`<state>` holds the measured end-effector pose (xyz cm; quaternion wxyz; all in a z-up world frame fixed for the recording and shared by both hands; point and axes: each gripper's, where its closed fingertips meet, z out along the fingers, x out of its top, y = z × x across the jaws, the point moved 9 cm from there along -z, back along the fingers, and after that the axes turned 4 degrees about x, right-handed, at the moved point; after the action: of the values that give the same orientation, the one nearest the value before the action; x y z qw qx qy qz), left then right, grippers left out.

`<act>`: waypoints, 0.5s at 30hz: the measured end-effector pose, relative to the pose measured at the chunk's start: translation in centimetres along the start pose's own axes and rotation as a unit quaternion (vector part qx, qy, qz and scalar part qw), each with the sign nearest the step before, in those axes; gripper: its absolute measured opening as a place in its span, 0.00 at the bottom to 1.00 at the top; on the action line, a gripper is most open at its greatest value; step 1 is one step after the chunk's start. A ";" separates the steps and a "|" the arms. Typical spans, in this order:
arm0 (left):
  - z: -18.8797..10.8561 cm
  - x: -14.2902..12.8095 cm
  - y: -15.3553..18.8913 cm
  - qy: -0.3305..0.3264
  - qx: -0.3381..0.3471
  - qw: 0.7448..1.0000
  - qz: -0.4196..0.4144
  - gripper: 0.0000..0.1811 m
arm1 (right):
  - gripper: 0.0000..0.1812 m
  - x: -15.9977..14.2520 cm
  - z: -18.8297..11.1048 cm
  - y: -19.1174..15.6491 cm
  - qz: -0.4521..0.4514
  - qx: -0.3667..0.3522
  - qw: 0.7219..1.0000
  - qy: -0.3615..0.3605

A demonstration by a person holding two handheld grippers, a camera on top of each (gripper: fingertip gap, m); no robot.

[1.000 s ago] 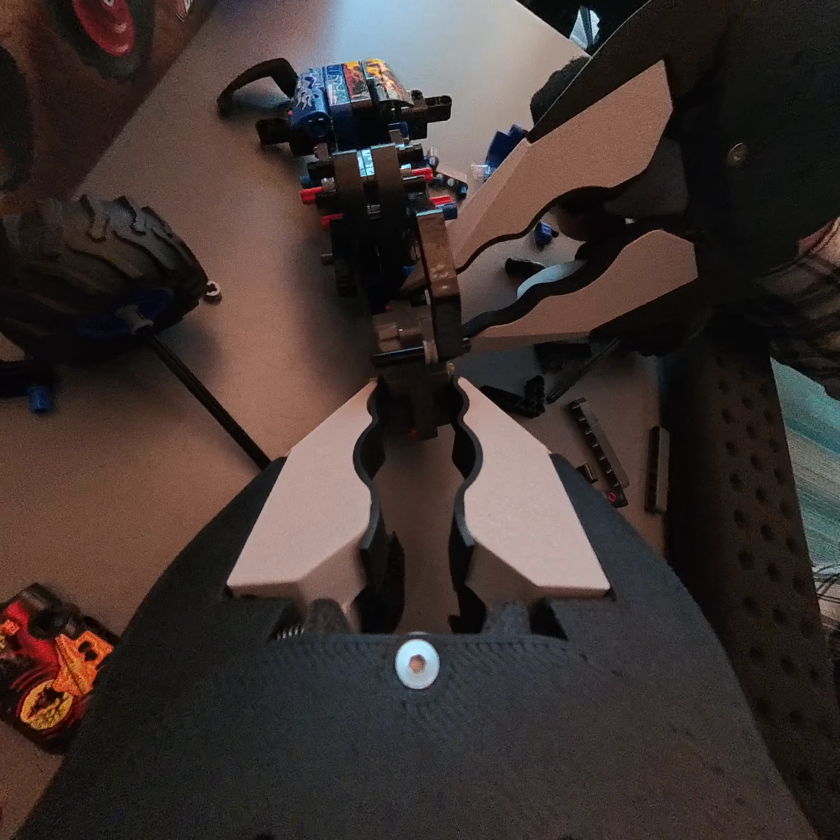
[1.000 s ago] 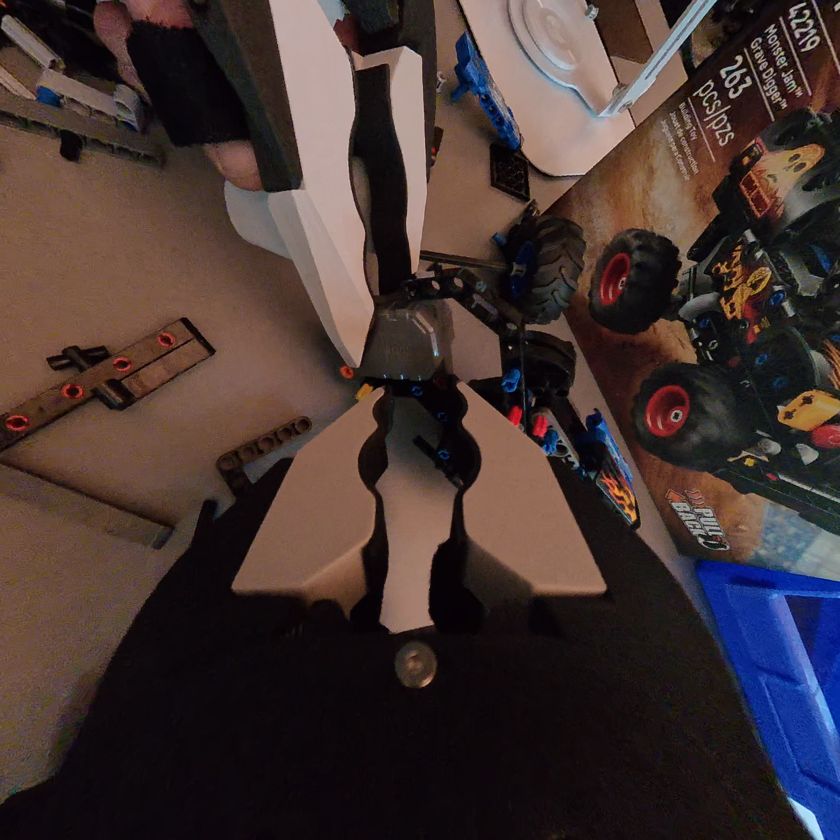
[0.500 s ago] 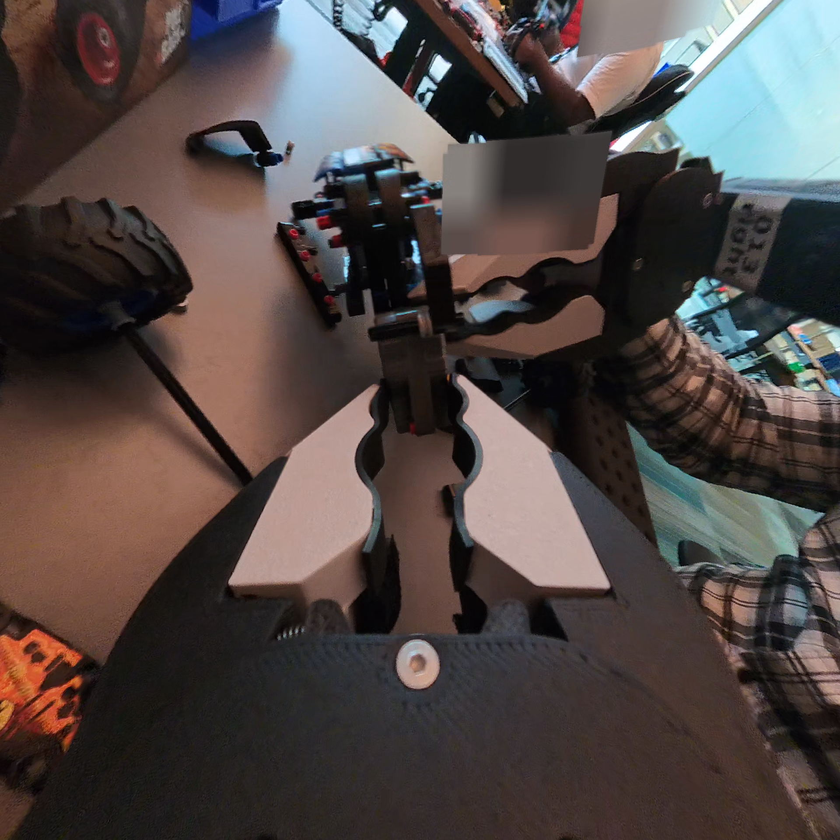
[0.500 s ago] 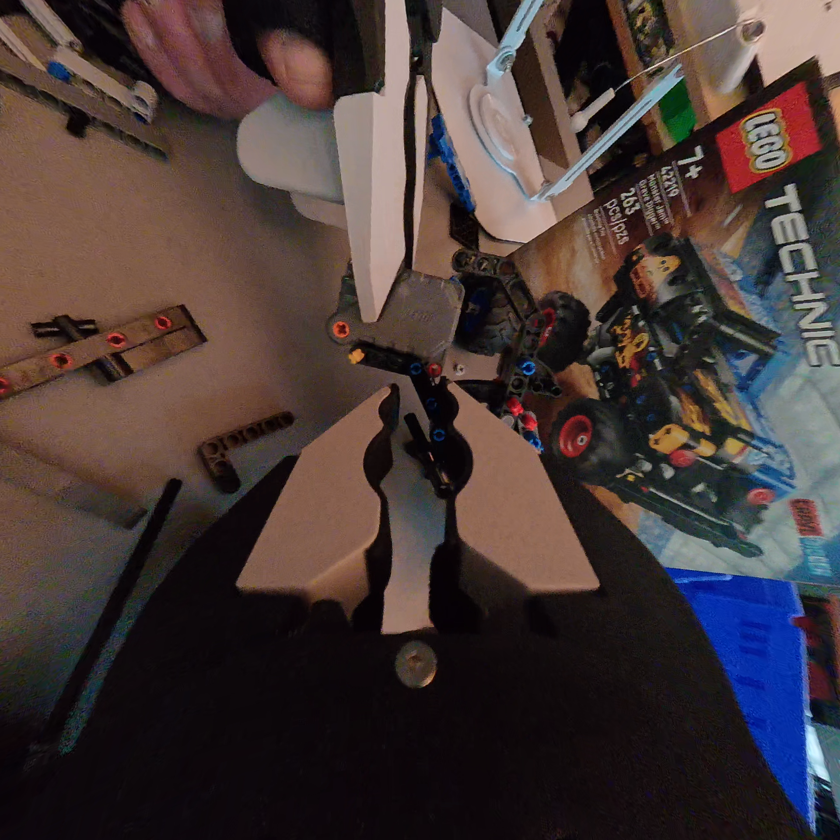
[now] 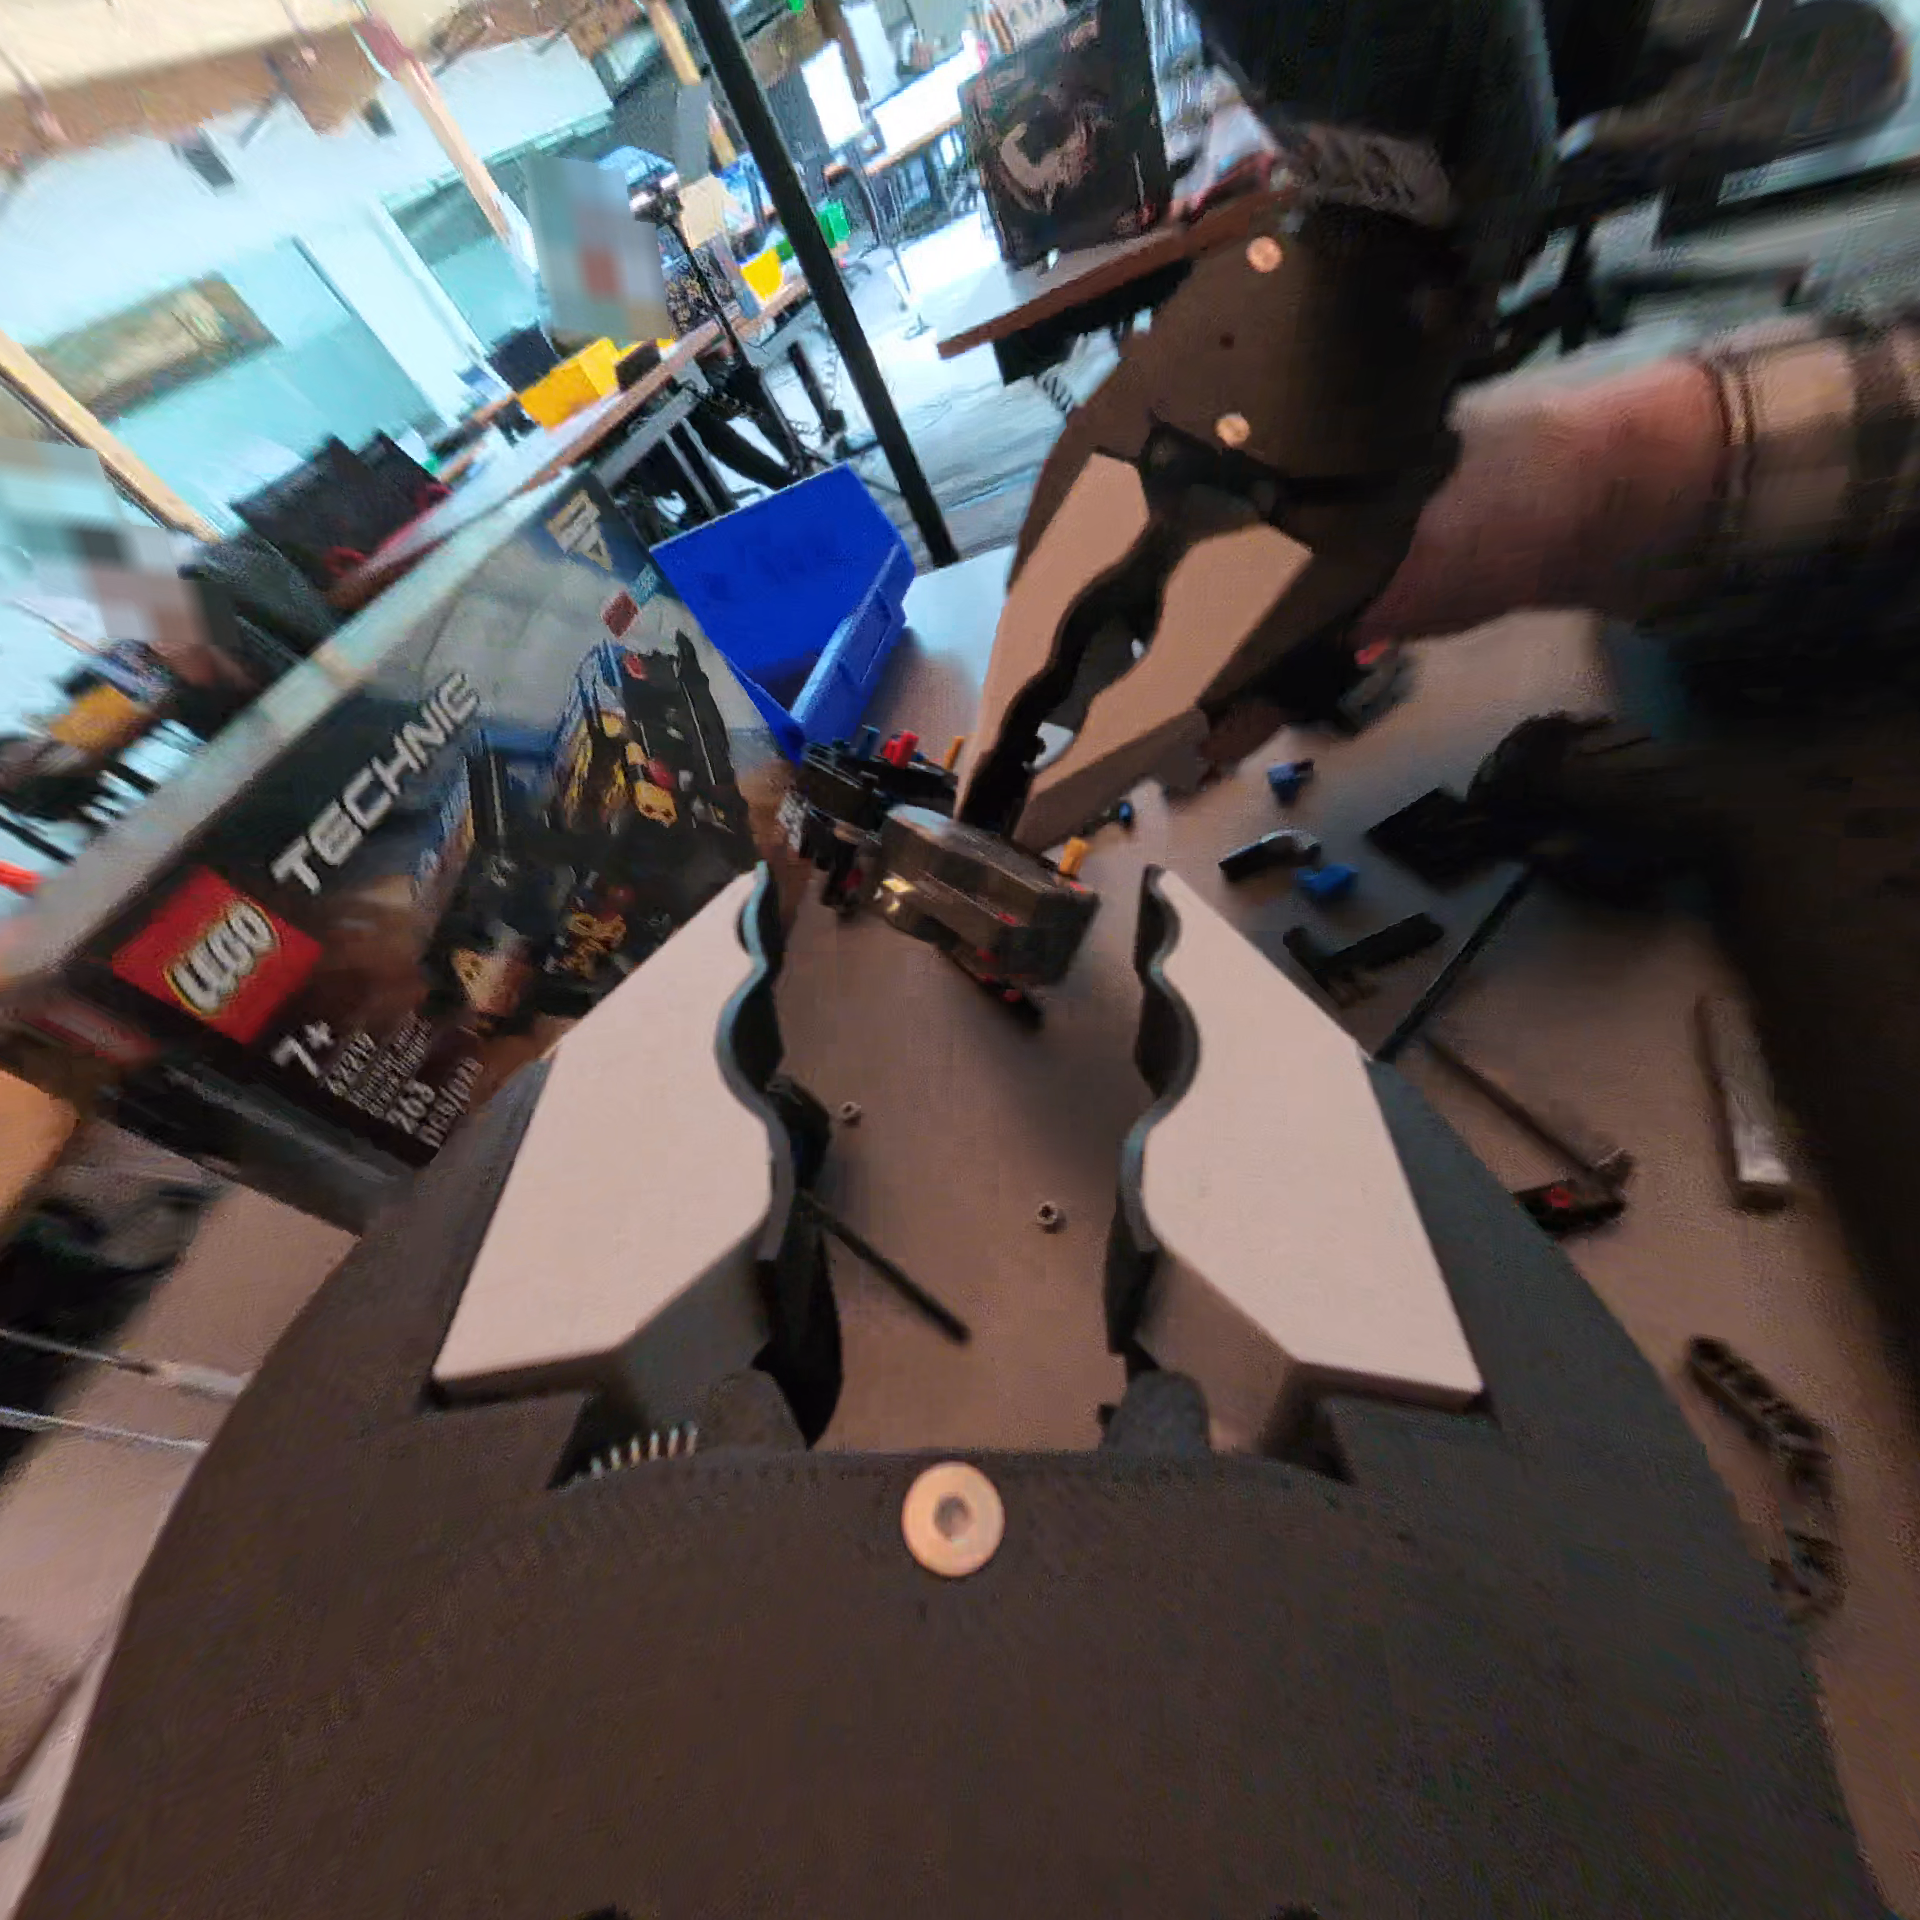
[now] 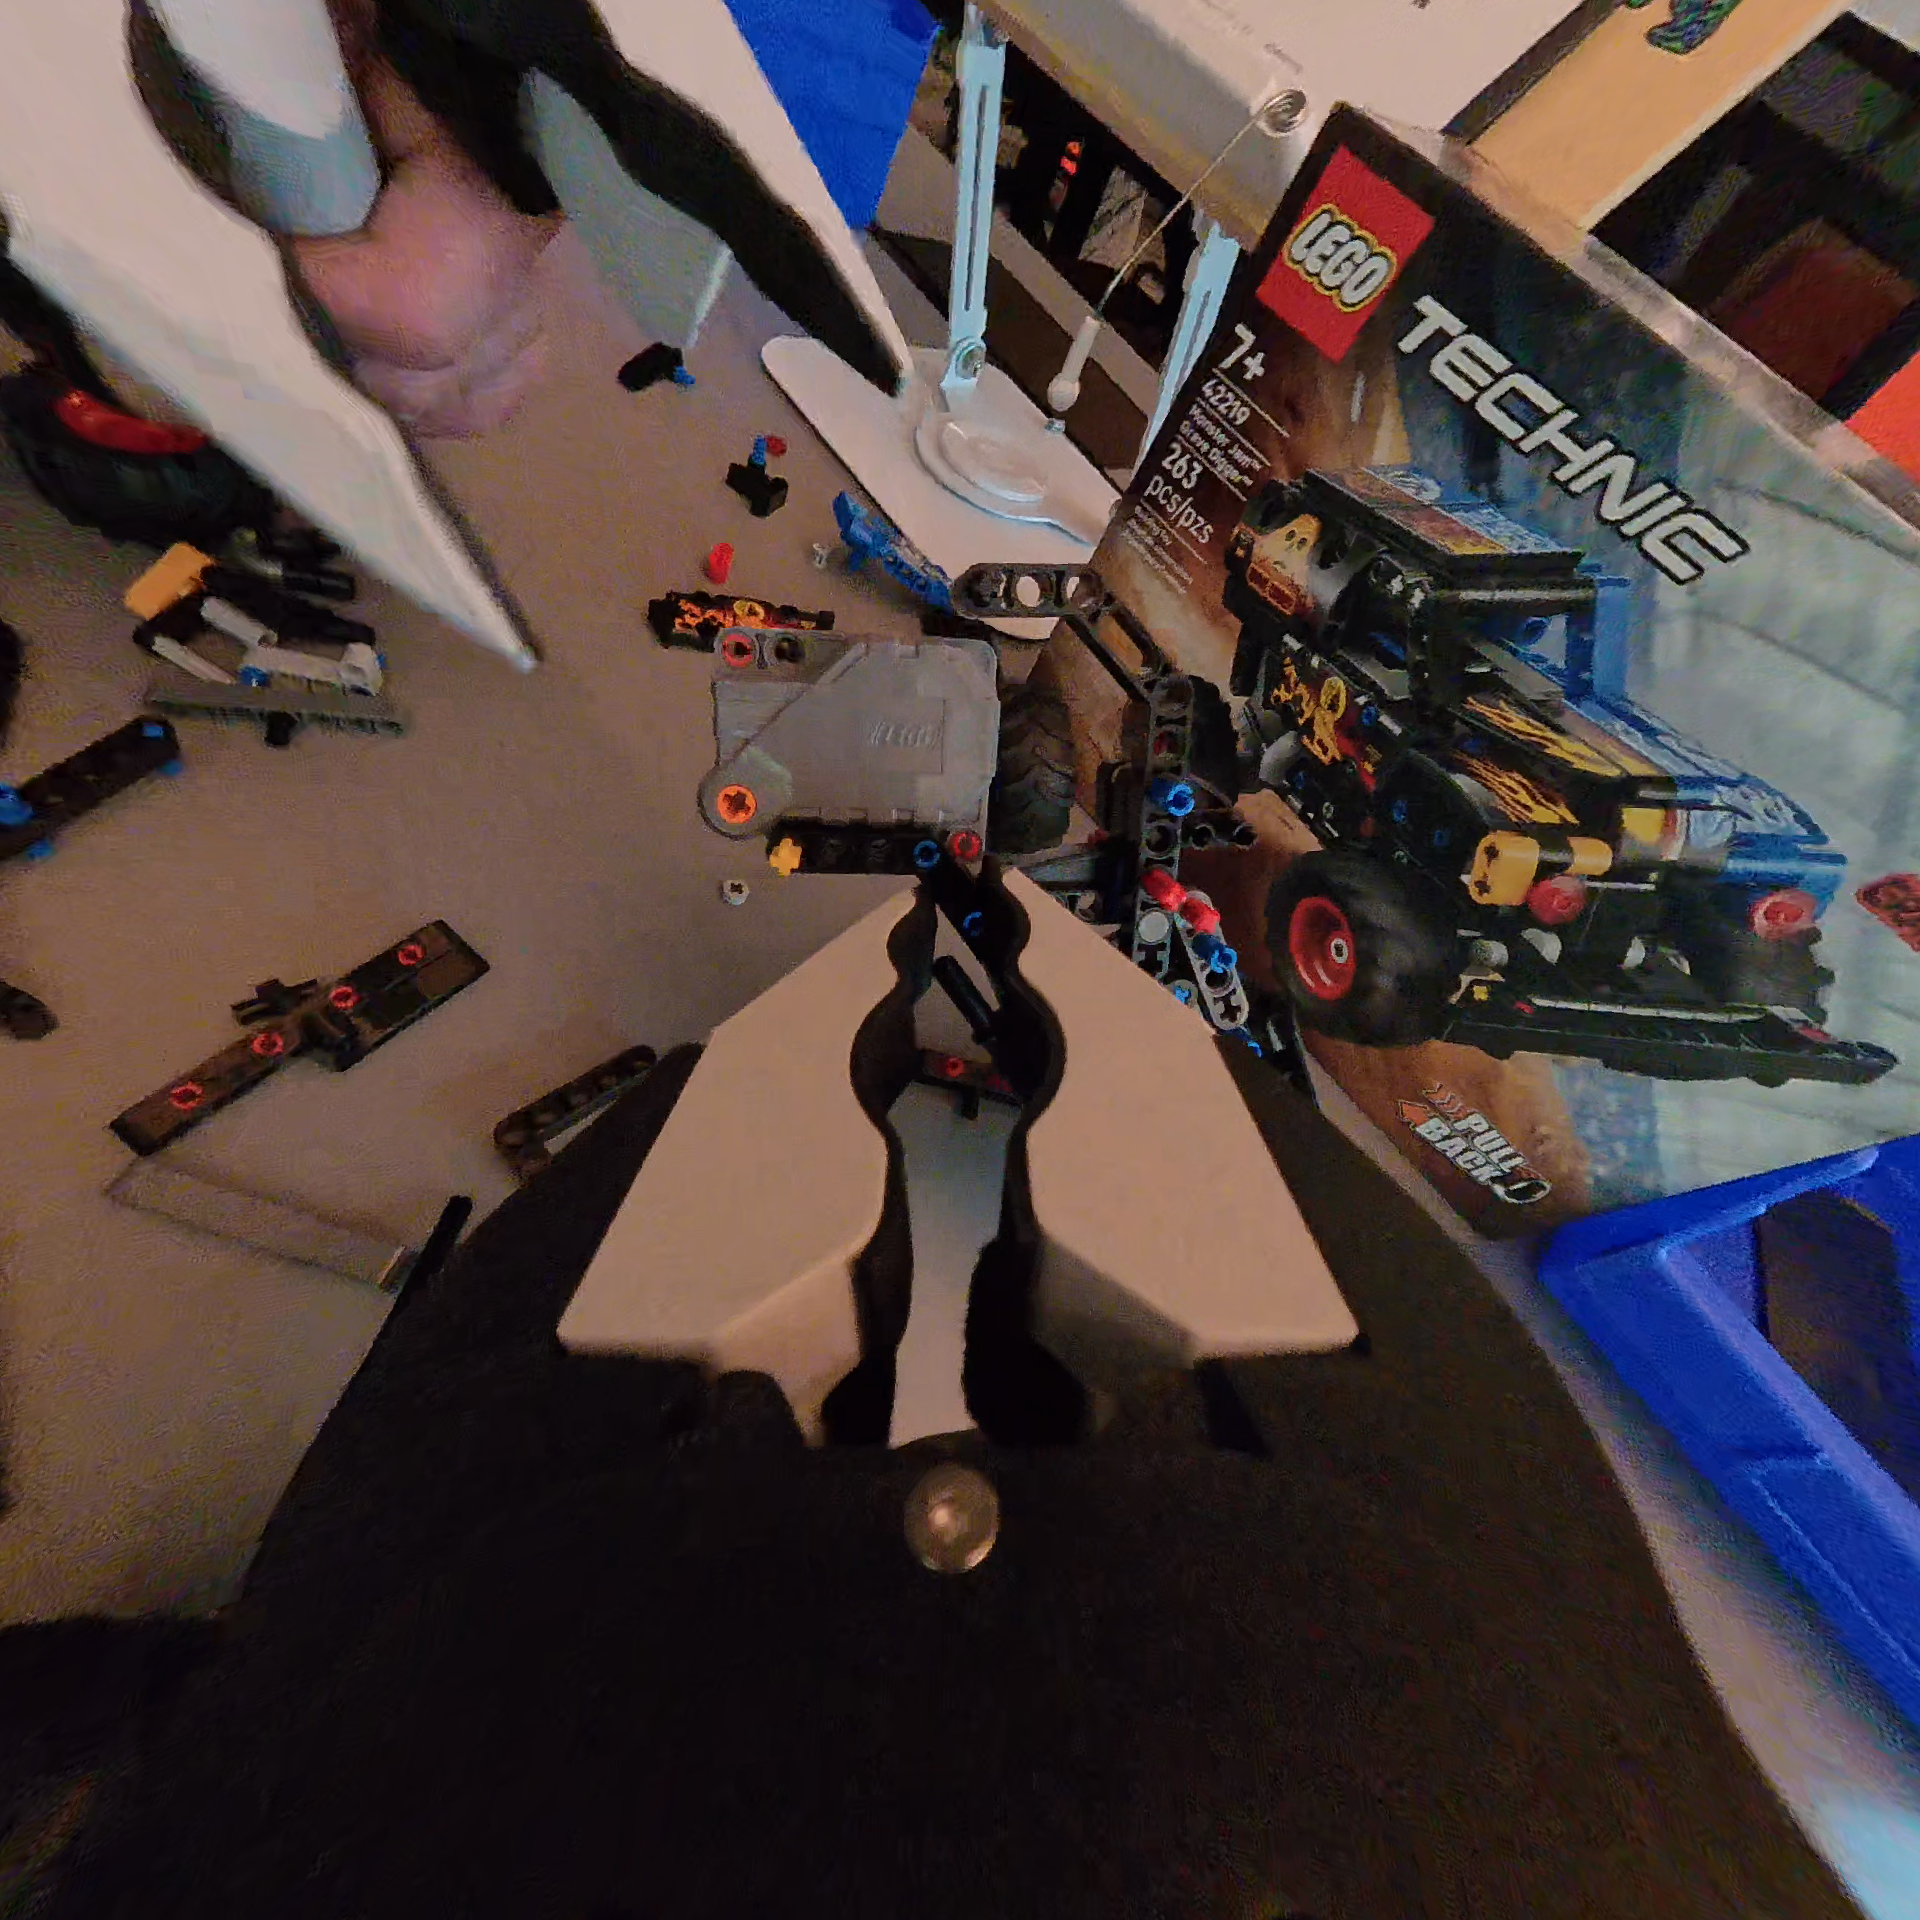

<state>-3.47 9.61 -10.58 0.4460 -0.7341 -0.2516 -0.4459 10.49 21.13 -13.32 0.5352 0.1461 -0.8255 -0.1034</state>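
My right gripper (image 6: 961, 904) is shut on the black beams of a part-built toy truck chassis (image 6: 862, 727) with a grey motor block, and holds it above the table. In the left wrist view, the right gripper (image 5: 1003, 816) comes down from above onto the chassis (image 5: 977, 894). My left gripper (image 5: 956, 904) is open and empty, its jaws wide apart, with the chassis just beyond its fingertips. One of the left gripper's fingers (image 6: 343, 447) shows blurred at the upper left of the right wrist view, apart from the chassis.
The toy set's box (image 5: 416, 831) (image 6: 1507, 727) stands along the table's side, with a blue bin (image 5: 790, 603) (image 6: 1766, 1351) next to it. Loose beams and pins (image 5: 1361, 945) (image 6: 301, 1029) are scattered on the table. A white lamp base (image 6: 935, 457) stands behind. A black axle (image 5: 894, 1278) lies under my left gripper. My hands' fingertips stand some 7 centimetres from each other.
My left gripper has let go of the chassis, opened wide and swung away. My right gripper keeps its hold on the chassis and has turned it.
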 end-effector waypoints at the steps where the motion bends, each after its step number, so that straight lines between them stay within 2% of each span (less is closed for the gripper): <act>1: 0.1 0.3 0.6 -0.009 0.013 0.999 0.039 0.38 | 0.04 0.1 -0.2 0.3 0.012 -0.002 1.000 0.008; 3: 1.1 0.4 1.4 -0.038 0.072 0.989 0.121 0.38 | 0.04 0.2 -0.6 0.5 0.026 0.001 0.999 0.022; 5: 2.4 0.5 2.1 -0.056 0.100 0.978 0.171 0.39 | 0.03 0.4 -0.7 0.4 0.033 0.006 0.999 0.029; 8: 3.8 0.5 2.3 -0.092 0.148 0.956 0.238 0.28 | 0.03 0.8 -0.7 0.1 0.022 0.000 0.999 0.029; 10: 3.6 0.7 2.3 -0.087 0.137 0.961 0.226 0.24 | 0.03 0.8 -0.9 0.2 0.021 0.001 0.999 0.037; 15: 2.6 1.1 1.0 -0.051 0.091 0.989 0.101 0.23 | 0.03 1.5 -1.3 -0.1 0.005 0.009 0.998 0.069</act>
<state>-1.13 11.37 -10.58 0.5403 -0.7342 -0.2376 -0.3356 11.13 20.48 -11.53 0.5901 0.1534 -0.7883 -0.0827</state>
